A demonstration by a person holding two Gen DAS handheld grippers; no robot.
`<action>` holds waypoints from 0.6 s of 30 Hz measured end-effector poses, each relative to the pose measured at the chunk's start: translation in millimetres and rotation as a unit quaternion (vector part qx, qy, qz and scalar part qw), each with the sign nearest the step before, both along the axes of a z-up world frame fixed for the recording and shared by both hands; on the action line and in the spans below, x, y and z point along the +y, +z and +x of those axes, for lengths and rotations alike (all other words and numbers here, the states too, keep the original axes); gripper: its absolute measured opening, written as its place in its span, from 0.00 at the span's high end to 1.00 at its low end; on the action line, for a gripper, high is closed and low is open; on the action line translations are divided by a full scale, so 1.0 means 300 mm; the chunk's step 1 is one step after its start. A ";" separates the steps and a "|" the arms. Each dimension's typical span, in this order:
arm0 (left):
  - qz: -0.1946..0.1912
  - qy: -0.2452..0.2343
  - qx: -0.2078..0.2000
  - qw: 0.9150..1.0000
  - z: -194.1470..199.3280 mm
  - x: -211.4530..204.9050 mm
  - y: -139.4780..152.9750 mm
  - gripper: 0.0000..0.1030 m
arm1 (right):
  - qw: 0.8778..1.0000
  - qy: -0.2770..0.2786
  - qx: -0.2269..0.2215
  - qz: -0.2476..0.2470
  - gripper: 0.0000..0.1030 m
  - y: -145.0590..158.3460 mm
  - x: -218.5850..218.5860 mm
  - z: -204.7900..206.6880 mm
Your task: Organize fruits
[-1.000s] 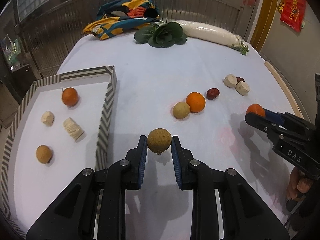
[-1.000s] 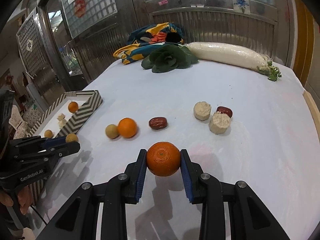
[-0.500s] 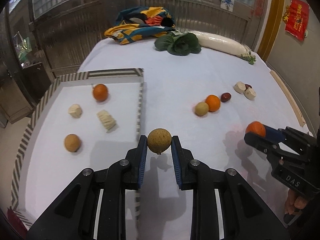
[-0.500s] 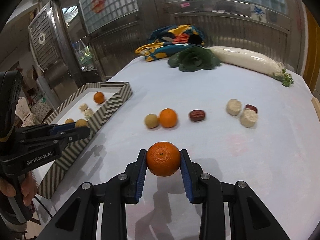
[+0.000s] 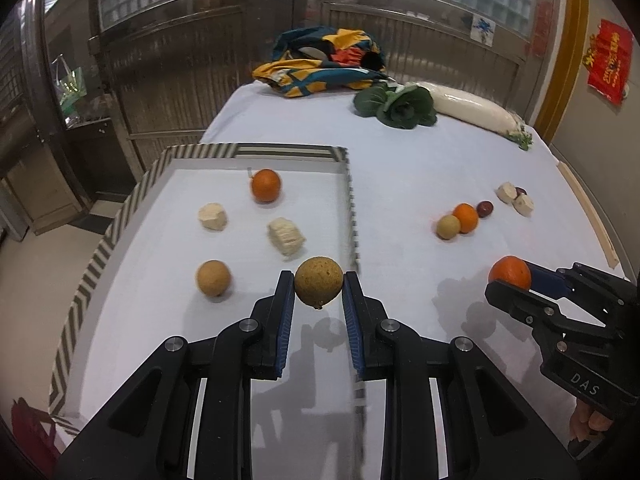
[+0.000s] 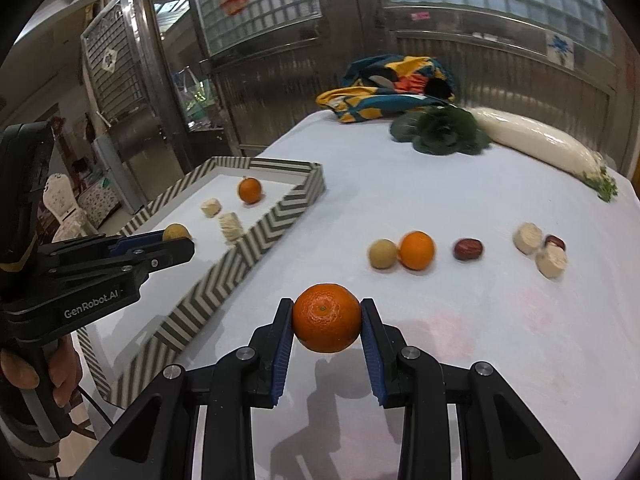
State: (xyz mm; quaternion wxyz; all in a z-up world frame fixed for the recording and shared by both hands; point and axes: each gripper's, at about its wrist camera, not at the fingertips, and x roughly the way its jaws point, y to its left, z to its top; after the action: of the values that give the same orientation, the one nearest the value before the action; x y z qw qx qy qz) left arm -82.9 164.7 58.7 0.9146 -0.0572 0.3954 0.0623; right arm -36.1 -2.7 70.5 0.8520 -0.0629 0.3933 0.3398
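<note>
The left gripper (image 5: 319, 290) is clamped on a brown round fruit (image 5: 319, 282), held above the tray (image 5: 120, 224) close to the tray's right wall. The striped-rim tray sits at the left edge of the bench (image 5: 400, 168) and carries 4 things: a small orange (image 5: 265, 185) near its far edge, 2 pale chunks (image 5: 213, 217) (image 5: 286, 236) in the middle, and a tan ball (image 5: 213, 278) nearer the front left.

The right gripper (image 6: 326, 322) is clamped on a large orange (image 6: 327, 318), held over the white cloth of the bench, right of the tray's striped wall (image 6: 256, 236). From the left wrist view the same gripper (image 5: 512, 280) shows at the right with the orange (image 5: 510, 273) at its tip.

On the bench toward the right edge lie a tan ball (image 6: 383, 254) touching an orange (image 6: 417, 250), a dark red date (image 6: 468, 249) just beside them, then 2 pale chunks (image 6: 528, 238) (image 6: 551, 262) with another date (image 6: 555, 242) between them.

At the far edge of the bench lie a colourful cloth (image 5: 320, 64), a leafy green (image 5: 400, 106) and a long white radish (image 5: 476, 110).
</note>
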 end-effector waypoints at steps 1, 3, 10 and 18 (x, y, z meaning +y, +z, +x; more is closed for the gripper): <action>0.000 0.003 -0.001 1.000 -0.004 0.011 0.001 0.77 | 1.000 0.004 -0.001 -0.001 0.69 0.003 0.014 -0.003; -0.001 0.008 -0.002 1.000 -0.012 0.031 0.002 0.77 | 1.000 0.011 -0.002 -0.003 0.69 0.008 0.038 -0.009; -0.001 0.028 -0.003 1.000 -0.037 0.105 0.002 0.77 | 0.999 0.039 -0.006 -0.007 0.69 0.020 0.140 -0.032; -0.003 0.046 -0.001 0.999 -0.061 0.174 -0.007 0.77 | 0.998 0.062 -0.006 -0.011 0.69 0.023 0.224 -0.046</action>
State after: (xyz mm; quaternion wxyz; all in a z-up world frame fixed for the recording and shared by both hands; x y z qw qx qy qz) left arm -101.2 217.0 56.7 0.9111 -0.0786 0.3913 0.1030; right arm -50.0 64.6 77.3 0.8310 -0.0986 0.3868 0.3874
